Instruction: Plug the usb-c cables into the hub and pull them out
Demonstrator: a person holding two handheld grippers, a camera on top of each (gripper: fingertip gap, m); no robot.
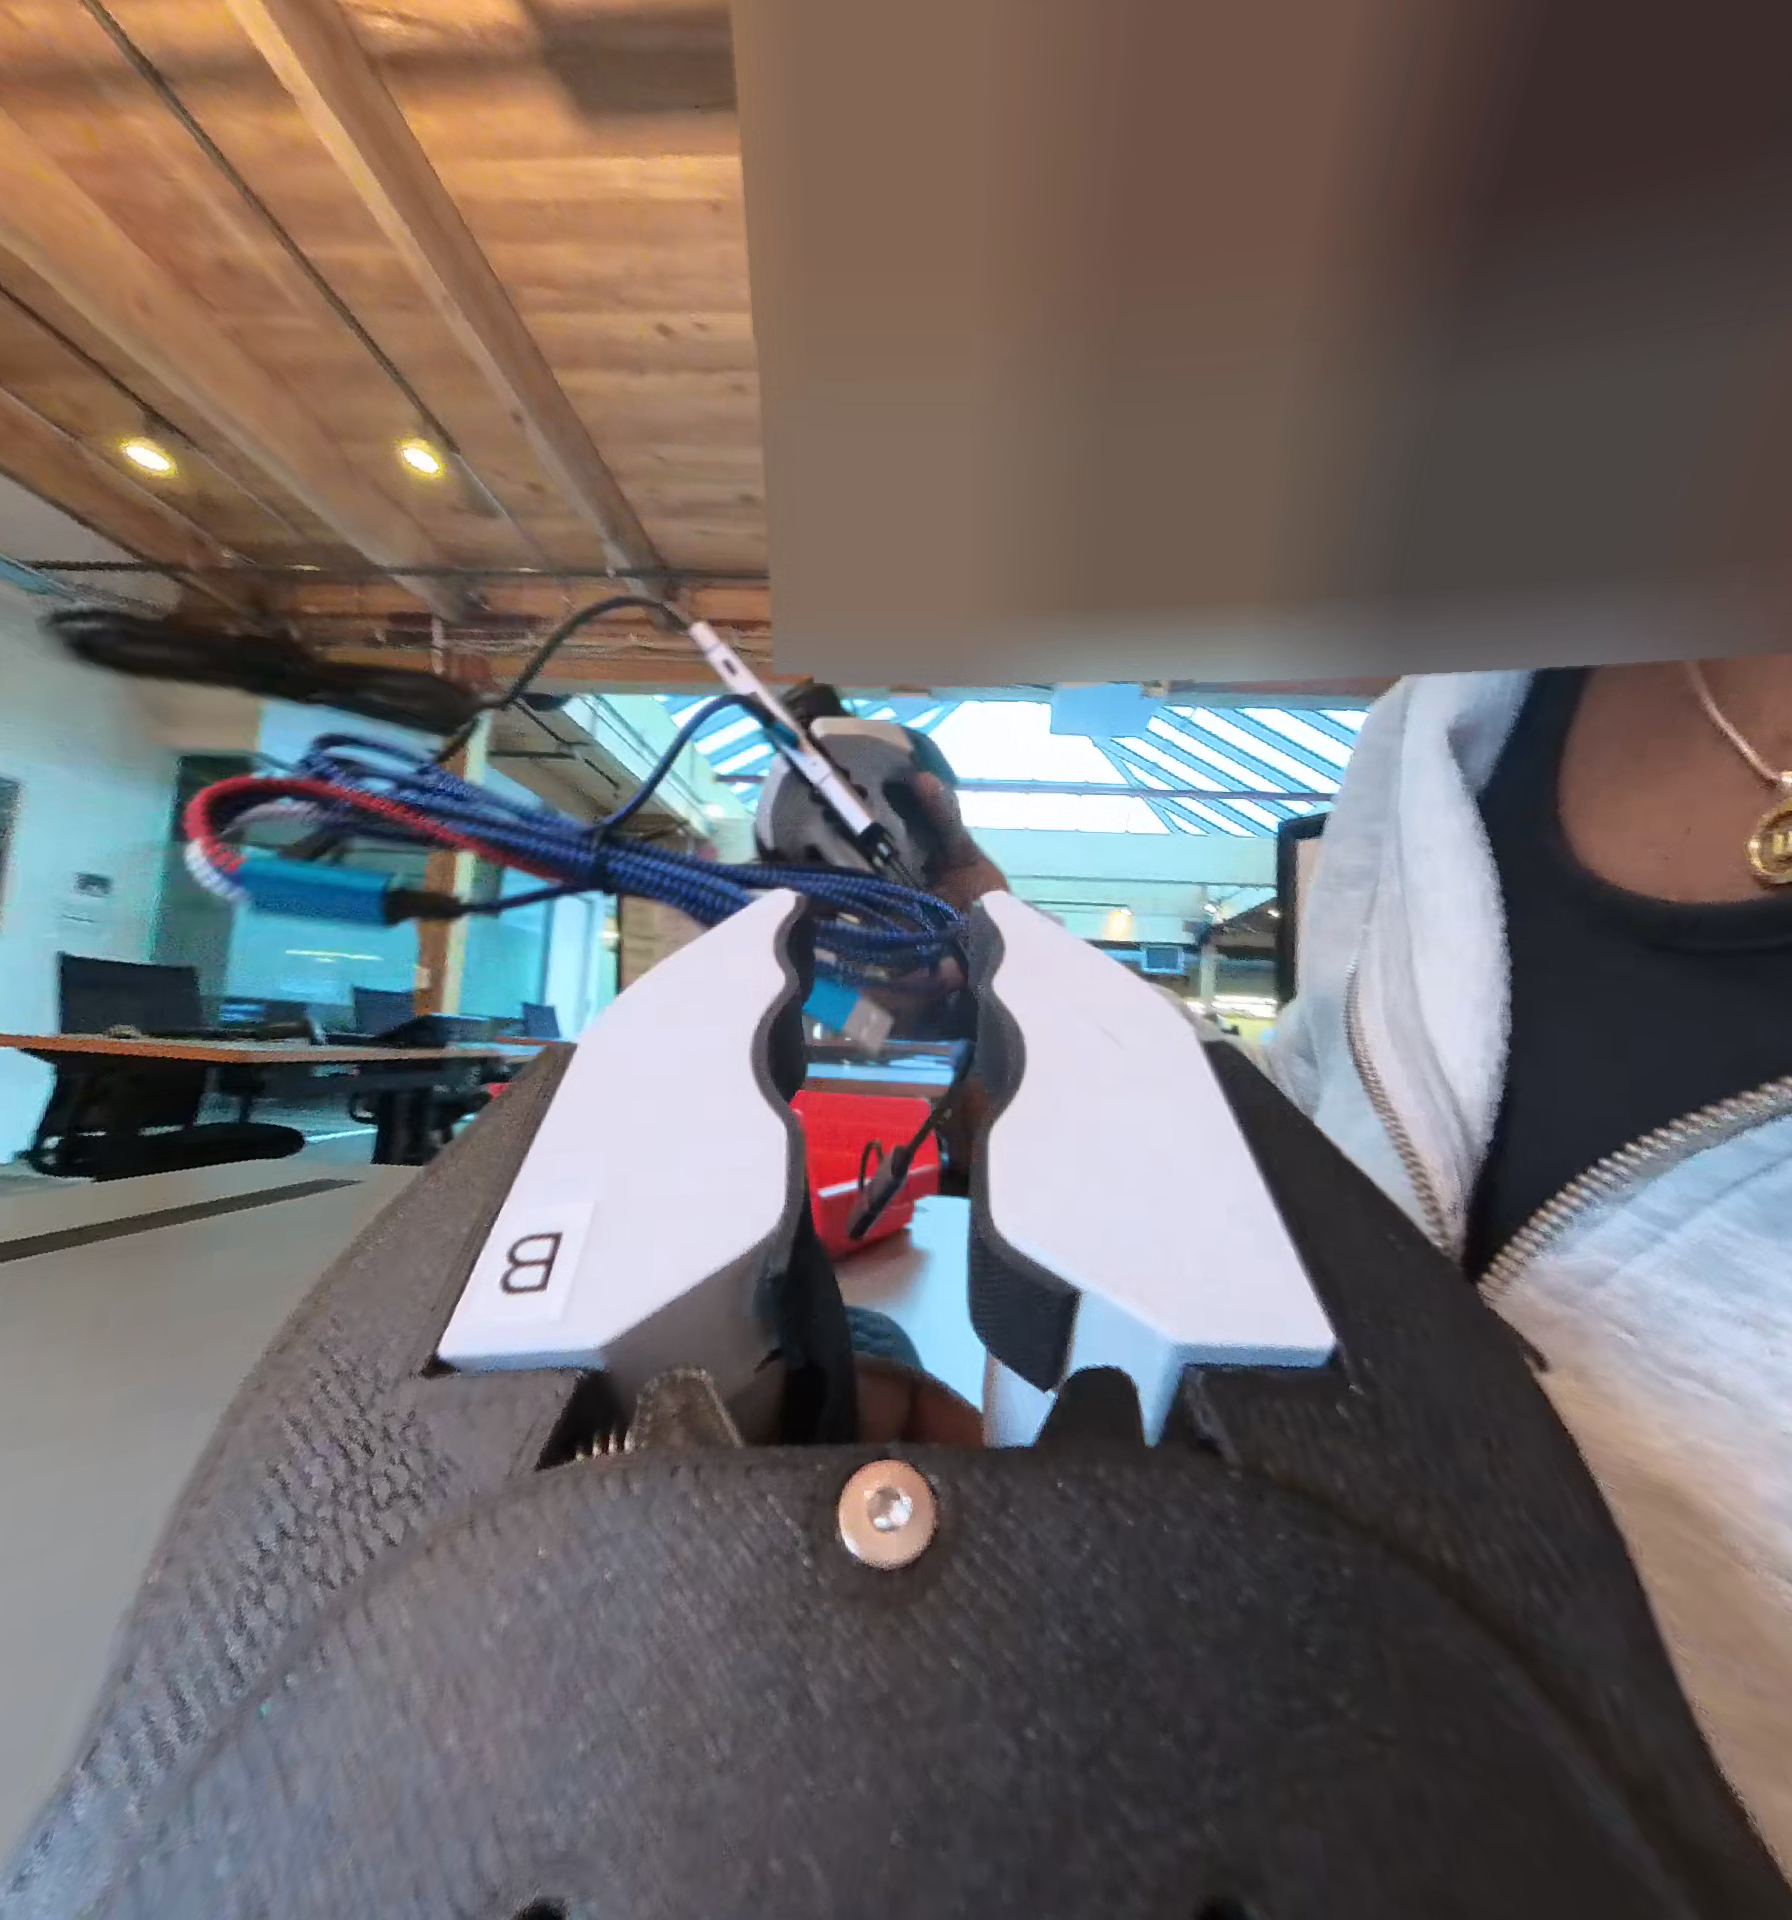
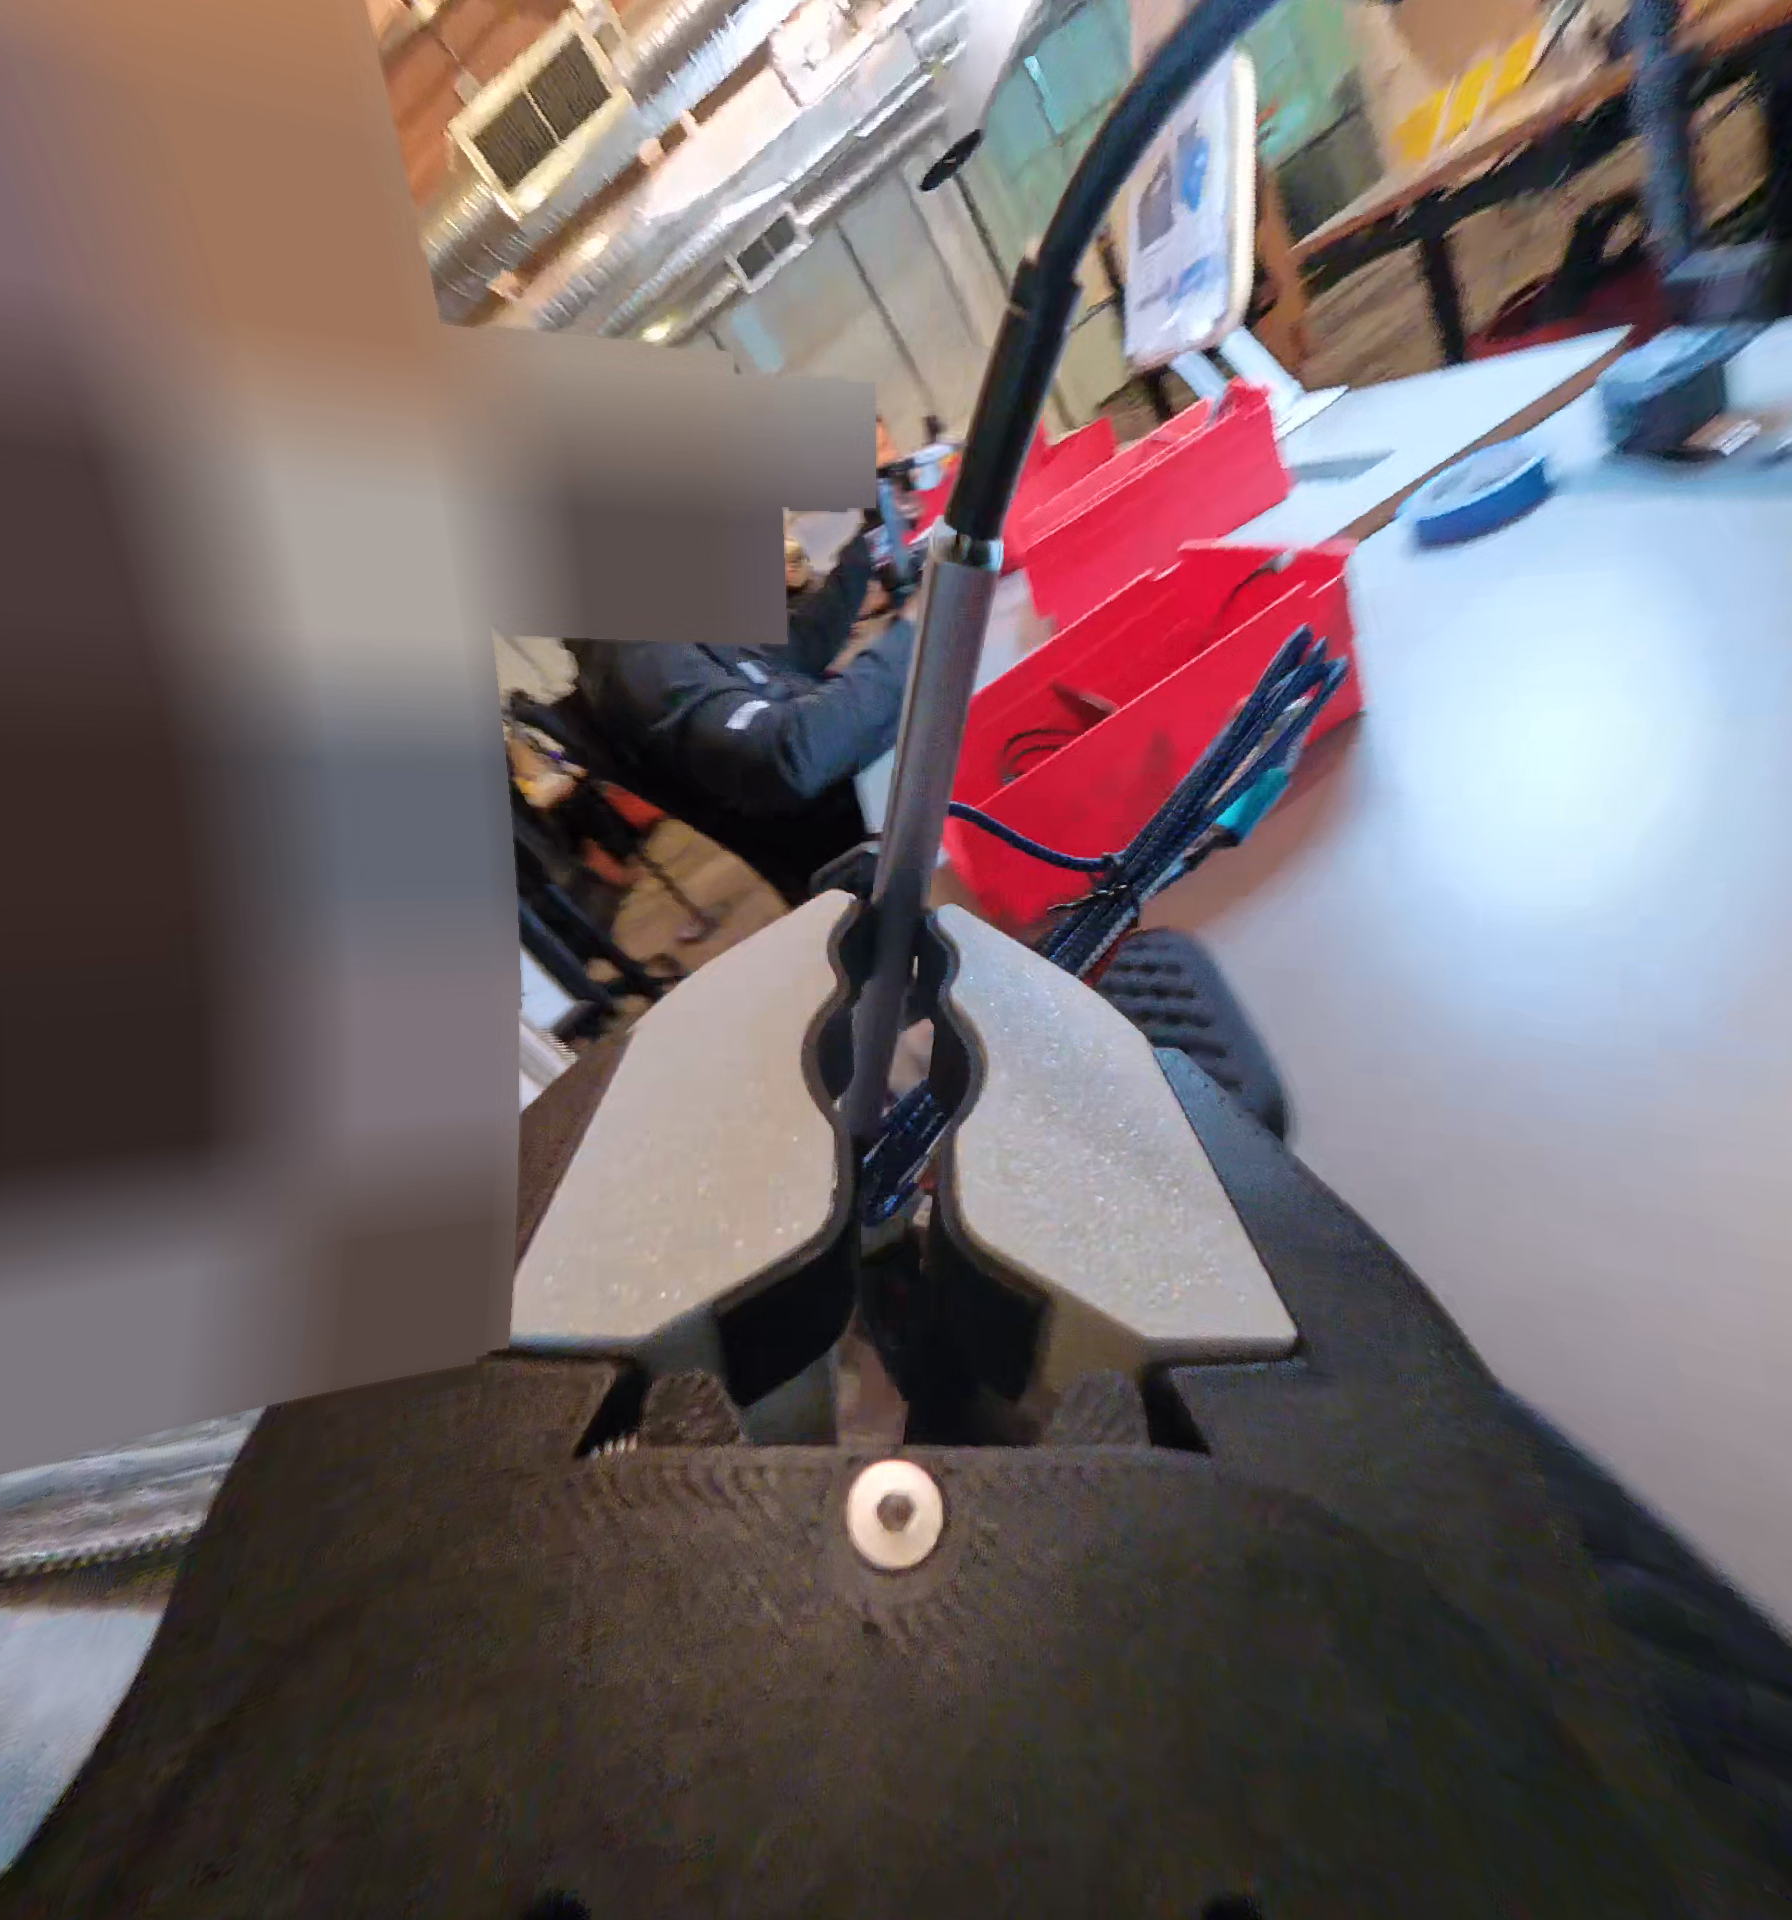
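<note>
My left gripper (image 1: 887,914) is closed on a bundle of blue braided cables (image 1: 663,862) and holds it in the air. The bundle trails left to a blue plug (image 1: 320,894). My right gripper (image 2: 894,914) is shut on a slim silver hub (image 2: 918,748), which points up out of the fingertips with a black lead (image 2: 1017,343) curving off its top. The hub also shows in the left wrist view (image 1: 767,717), just beyond the left fingertips. Blue cables (image 2: 1214,821) run from under the hub to the right, toward the left gripper's black body (image 2: 1183,997).
Red bins (image 2: 1131,665) stand on the white table (image 2: 1598,935), one also behind my left fingers (image 1: 861,1153). A blue tape roll (image 2: 1474,499) and a dark device (image 2: 1671,395) lie farther back. A person in a grey hoodie (image 1: 1598,1299) is close on the right. Across from one pair of fingers to the other is roughly 12 cm.
</note>
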